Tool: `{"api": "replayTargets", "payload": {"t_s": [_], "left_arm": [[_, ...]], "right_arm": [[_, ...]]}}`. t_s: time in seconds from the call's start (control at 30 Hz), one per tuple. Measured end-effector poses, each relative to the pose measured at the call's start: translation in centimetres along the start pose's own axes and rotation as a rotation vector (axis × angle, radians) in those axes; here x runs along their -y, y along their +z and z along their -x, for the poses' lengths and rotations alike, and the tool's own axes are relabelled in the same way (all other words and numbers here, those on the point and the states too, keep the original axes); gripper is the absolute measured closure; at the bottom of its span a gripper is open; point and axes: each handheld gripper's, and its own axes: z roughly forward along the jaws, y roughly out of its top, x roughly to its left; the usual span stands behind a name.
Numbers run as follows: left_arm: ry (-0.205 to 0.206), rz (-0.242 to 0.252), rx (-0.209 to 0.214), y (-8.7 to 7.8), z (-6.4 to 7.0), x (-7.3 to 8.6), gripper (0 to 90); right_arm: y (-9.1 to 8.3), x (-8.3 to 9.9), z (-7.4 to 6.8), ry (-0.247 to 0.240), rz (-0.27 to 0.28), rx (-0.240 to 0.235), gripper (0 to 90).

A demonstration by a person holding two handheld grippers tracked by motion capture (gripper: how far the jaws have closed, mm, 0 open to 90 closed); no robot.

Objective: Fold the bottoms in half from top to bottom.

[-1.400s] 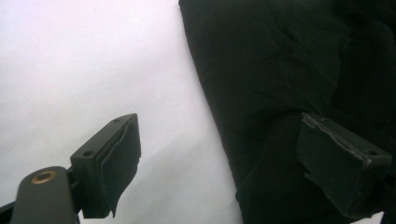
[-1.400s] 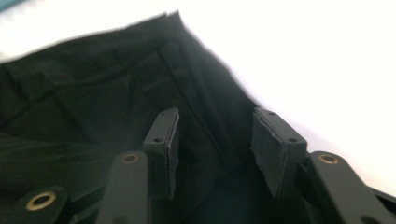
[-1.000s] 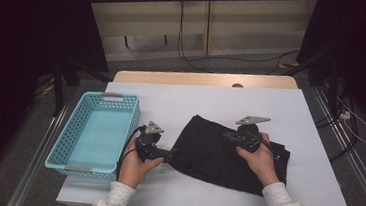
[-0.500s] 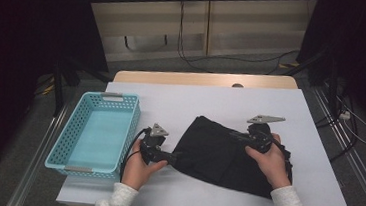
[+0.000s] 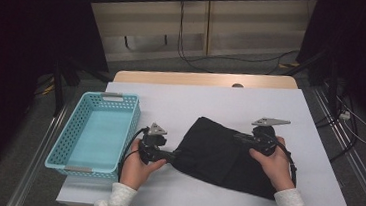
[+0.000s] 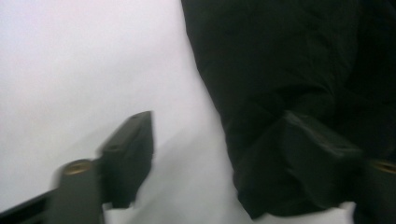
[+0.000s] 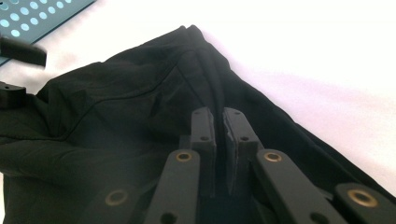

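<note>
A light-blue perforated basket point(image 5: 77, 149) sits on the white table point(image 5: 211, 98), left side

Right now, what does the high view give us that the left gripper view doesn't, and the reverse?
High view: the light blue perforated plastic basket left of the cloth, both hands, and the right gripper on the cloth's upper right part.
Left gripper view: the left gripper up close, jaws spread wide, one over bare table, the other over the cloth's edge; it has not closed on the fabric.
Both: the crumpled black cloth garment lying on the white table top.
</note>
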Motion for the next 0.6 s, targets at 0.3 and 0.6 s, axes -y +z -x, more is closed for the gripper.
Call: {"api": "replayTargets", "payload": {"t_s": [0.3,0.6], "left_arm": [[-0.031,0.068,-0.003,-0.9,-0.5,-0.3,23.8],[-0.047,0.088,-0.038,-0.8,-0.9,-0.6,19.3]], "right_arm": [[-1.0,0.0,0.3,0.009,0.012,0.010,83.4],[-1.8,0.4,0.9,0.022,0.015,0.023,83.4]]}}
